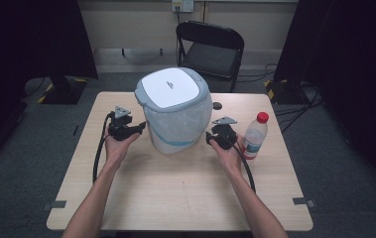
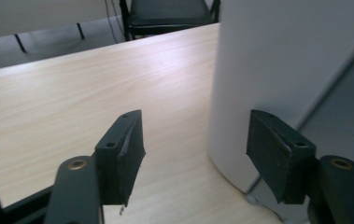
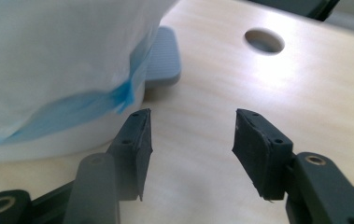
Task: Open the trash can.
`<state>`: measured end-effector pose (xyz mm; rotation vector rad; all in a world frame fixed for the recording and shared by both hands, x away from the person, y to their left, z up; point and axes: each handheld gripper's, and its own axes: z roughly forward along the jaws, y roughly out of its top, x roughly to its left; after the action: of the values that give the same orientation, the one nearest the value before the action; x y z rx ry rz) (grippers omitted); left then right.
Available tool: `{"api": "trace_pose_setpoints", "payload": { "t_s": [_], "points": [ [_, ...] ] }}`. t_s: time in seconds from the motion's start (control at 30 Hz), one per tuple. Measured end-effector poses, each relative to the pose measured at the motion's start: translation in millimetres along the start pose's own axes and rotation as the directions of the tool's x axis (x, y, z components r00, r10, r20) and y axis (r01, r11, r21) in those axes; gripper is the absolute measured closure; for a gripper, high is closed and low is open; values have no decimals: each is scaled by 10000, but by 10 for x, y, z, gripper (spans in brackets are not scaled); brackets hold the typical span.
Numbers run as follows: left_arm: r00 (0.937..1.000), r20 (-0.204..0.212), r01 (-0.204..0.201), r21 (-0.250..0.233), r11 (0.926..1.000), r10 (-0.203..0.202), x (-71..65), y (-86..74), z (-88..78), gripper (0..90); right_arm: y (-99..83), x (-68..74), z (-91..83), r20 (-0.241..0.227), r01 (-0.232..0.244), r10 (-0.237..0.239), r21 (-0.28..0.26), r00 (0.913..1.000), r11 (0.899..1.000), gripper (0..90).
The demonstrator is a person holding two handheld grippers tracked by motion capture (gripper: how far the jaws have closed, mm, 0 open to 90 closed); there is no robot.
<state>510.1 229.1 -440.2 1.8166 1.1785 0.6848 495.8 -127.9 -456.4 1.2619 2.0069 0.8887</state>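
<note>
The person's forearms come up from the bottom of the high view, each hand holding a gripper on either side of a white pedal bin [image 1: 174,111] that stands mid-surface. The left gripper [image 1: 137,130] sits just beside the bin's left wall, and the right gripper [image 1: 209,137] sits just beside its right wall, near the base.

In the left gripper view the two black fingers [image 2: 121,154] stand spread wide with nothing between them except bare surface [image 2: 72,93]. The right-hand finger in that view lies very close to the bin's smooth white wall [image 2: 277,60]; whether it touches cannot be told.

In the right gripper view the fingers [image 3: 135,144] are likewise spread well apart and hold nothing. The left-hand finger in that view is close under the bin's lower edge, where a white bag liner with a blue band [image 3: 86,107] hangs over the body.

The right gripper view also shows the grey foot pedal [image 3: 163,58] jutting from the bin's base and a round hole [image 3: 264,40] in the surface. From above, the bin's white lid in its grey-blue rim is seen, along with a clear bottle with a red cap [image 1: 255,135] standing just beside the right hand, and a black folding chair [image 1: 210,47] behind the surface.
</note>
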Motion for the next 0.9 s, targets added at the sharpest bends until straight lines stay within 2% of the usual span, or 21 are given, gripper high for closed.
{"api": "trace_pose_setpoints", "payload": {
  "t_s": [0.03, 0.07, 0.1, 0.13, 0.17, 0.23, 0.27, 0.3, 0.33, 0.4, 0.43, 0.47, 0.5, 0.53, 0.57, 0.63, 0.67, 0.77, 0.8, 0.83, 0.9],
  "points": [
    [9998, 11, 207, -168, 9996, -207, 15, 9, 12, 383, 13, -3, 13, 116, -103, 103, -16, 9999, 9999, 465],
    [9994, 126, 313, -74, 9995, -312, 32, 18, 16, 391, 38, -24, 46, -172, -469, 470, 70, 9987, 9989, 465],
    [9994, 126, 313, -74, 9995, -312, 32, 18, 16, 393, 53, -31, 64, -62, -523, 523, 106, 9986, 9986, 466],
    [9989, 323, 354, -1, 9994, -353, 55, 23, 19, 389, 70, -40, 85, 234, -506, 503, 133, 9985, 9986, 470],
    [9989, 323, 354, -1, 9994, -353, 55, 23, 19, 379, 70, -40, 85, 234, -506, 503, 133, 9985, 9986, 470],
    [9989, 404, 223, 98, 9997, -227, 59, 22, 0, 368, 100, -76, 157, 197, -649, 647, 96, 9977, 9978, 469],
    [9986, 508, 145, 124, 9998, -151, 48, 13, -15, 368, 107, -88, 179, 387, -727, 723, 99, 9966, 9973, 469],
    [9986, 531, -20, 254, 9997, 6, 26, -6, -32, 359, 147, -116, 230, -15, -937, 937, -137, 9956, 9955, 465],
    [9977, 672, -128, 338, 9993, 105, 6, -27, -46, 357, 174, -110, 246, 197, -839, 843, -200, 9962, 9963, 465],
    [9955, 928, -258, 565, 9981, 205, -17, -49, -72, 351, 216, -100, 264, -45, -573, 571, -703, 9984, 9959, 464],
    [9955, 928, -258, 565, 9981, 205, -17, -49, -72, 348, 216, -100, 264, -45, -573, 571, -703, 9984, 9959, 464],
    [9954, 881, -421, 587, 9974, 369, -32, -59, -86, 348, 225, -101, 274, -214, -605, 589, -827, 9980, 9947, 464],
    [9959, 801, -469, 459, 9978, 431, -46, -77, -119, 350, 241, -85, 265, -836, -651, 565, -1043, 9949, 9924, 519],
    [9964, 766, -401, 463, 9981, 365, -43, -87, -134, 350, 243, -78, 252, -895, -631, 537, -1057, 9945, 9924, 561],
    [9963, 771, -420, 464, 9980, 383, -37, -98, -158, 349, 243, -74, 237, -1120, -604, 480, -1099, 9925, 9921, 563],
    [9982, 443, -417, 523, 9978, 394, -37, -123, -186, 359, 236, -92, 199, -1871, -869, 639, -1174, 9803, 9893, 553],
    [9976, 477, -527, 706, 9961, 494, -20, -136, -206, 360, 233, -84, 174, -2114, -1016, 737, -1242, 9746, 9870, 557],
    [9982, 509, -335, 603, 9976, 305, 9, -181, -252, 366, 219, 45, 79, -2496, -741, 383, -1357, 9676, 9880, 561],
    [9990, 237, -380, 519, 9979, 368, 20, -219, -286, 368, 206, 95, 63, -2645, -725, 323, -1433, 9639, 9870, 563],
    [9990, 118, -440, 671, 9968, 433, 53, -236, -315, 380, 193, 153, 49, -2734, -567, 168, -1388, 9618, 9887, 563],
    [9997, 92, -254, 843, 9961, 247, 124, -261, -368, 380, 162, 263, 7, -3000, -268, -179, -1443, 9538, 9892, 542]
  ]
}}
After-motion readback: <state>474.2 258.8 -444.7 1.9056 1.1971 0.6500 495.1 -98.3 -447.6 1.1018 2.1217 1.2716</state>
